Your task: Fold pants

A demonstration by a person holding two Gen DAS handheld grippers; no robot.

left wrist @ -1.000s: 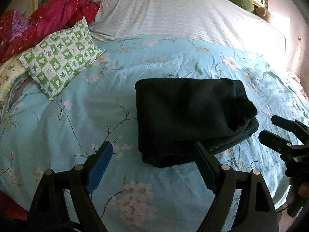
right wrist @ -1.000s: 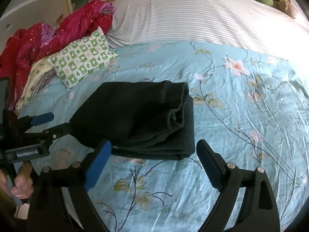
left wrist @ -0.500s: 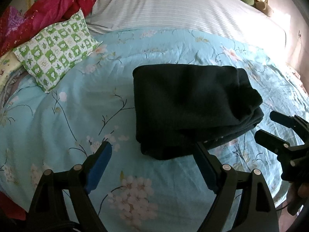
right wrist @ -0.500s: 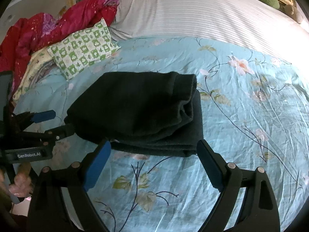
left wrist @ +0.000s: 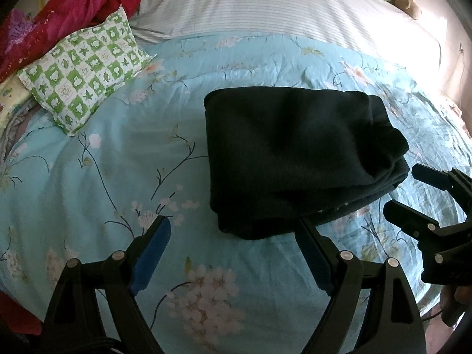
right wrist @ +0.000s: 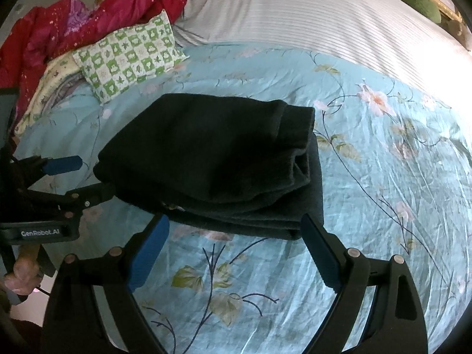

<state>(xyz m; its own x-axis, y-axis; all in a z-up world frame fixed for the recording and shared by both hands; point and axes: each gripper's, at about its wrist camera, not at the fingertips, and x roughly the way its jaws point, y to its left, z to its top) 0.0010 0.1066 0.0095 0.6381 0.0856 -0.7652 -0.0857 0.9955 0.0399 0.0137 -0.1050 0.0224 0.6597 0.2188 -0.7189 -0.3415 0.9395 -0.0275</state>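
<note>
The dark pants [left wrist: 295, 159] lie folded into a thick rectangle on the light blue floral bedspread [left wrist: 118, 177]; they also show in the right wrist view [right wrist: 212, 162]. My left gripper [left wrist: 233, 227] is open and empty, just short of the bundle's near left corner. My right gripper [right wrist: 234, 225] is open and empty at the bundle's near edge, its fingers straddling that edge. Each gripper shows in the other's view: the right one [left wrist: 410, 188] beside the bundle's right end, the left one [right wrist: 85, 177] at its left end.
A green and white checked pillow [left wrist: 85, 70] lies at the back left, with red bedding [left wrist: 73, 8] piled behind it. A striped white sheet [left wrist: 280, 8] covers the far part of the bed. The bed's edge runs along the right.
Both grippers have moved forward toward the folded pants, which now look larger and nearer. The pants have not moved. Both grippers stayed open.
</note>
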